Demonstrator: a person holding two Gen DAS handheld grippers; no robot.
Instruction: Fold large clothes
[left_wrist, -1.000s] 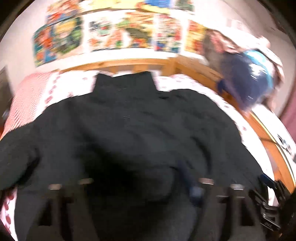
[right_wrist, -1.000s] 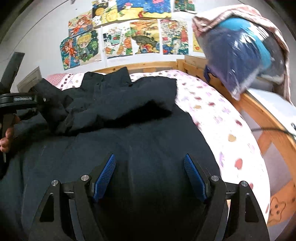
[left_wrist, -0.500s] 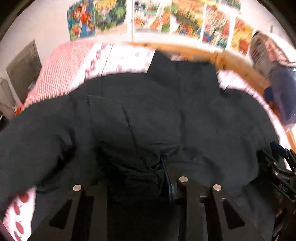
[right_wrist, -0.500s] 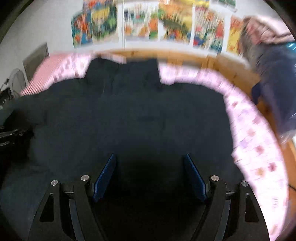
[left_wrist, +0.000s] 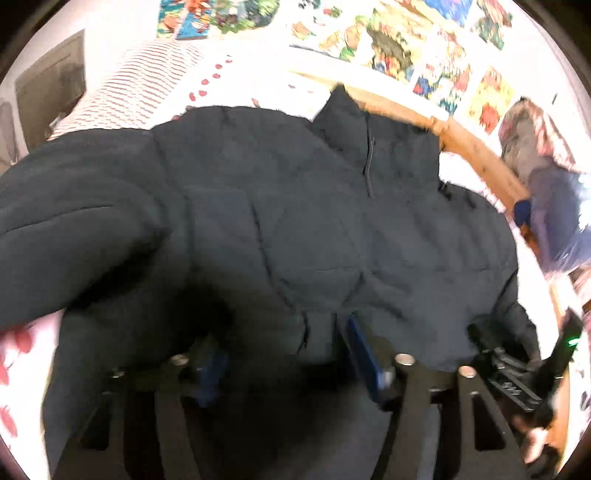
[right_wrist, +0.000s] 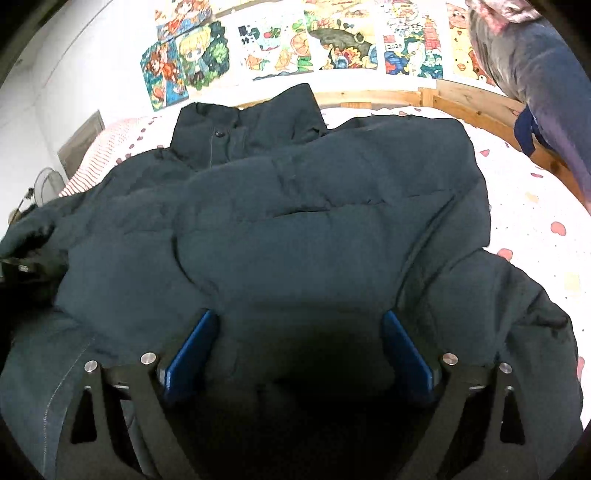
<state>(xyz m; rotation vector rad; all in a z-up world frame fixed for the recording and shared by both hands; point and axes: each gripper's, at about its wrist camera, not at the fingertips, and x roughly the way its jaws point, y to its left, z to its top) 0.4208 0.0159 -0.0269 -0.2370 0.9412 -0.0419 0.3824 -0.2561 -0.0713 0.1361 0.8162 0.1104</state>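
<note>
Fingers: right gripper (right_wrist: 295, 350) spread wide over the near hem; left gripper (left_wrist: 288, 354) apparently pinching a hem fold. Padded dark jacket (right_wrist: 295, 221): spread across the bed (right_wrist: 528, 206), collar (right_wrist: 251, 125) far; bulky, soft, springy. Best gripped at hem or sleeve.

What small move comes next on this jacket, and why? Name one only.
Probably close the right hand-held gripper on the jacket hem below it. It is wide open over the fabric with nothing gripped. The left hand-held gripper sits at the same near edge, fabric bunched between its fingers, though blur hides whether it grips. Gripping with both would allow folding the hem toward the collar.
</note>
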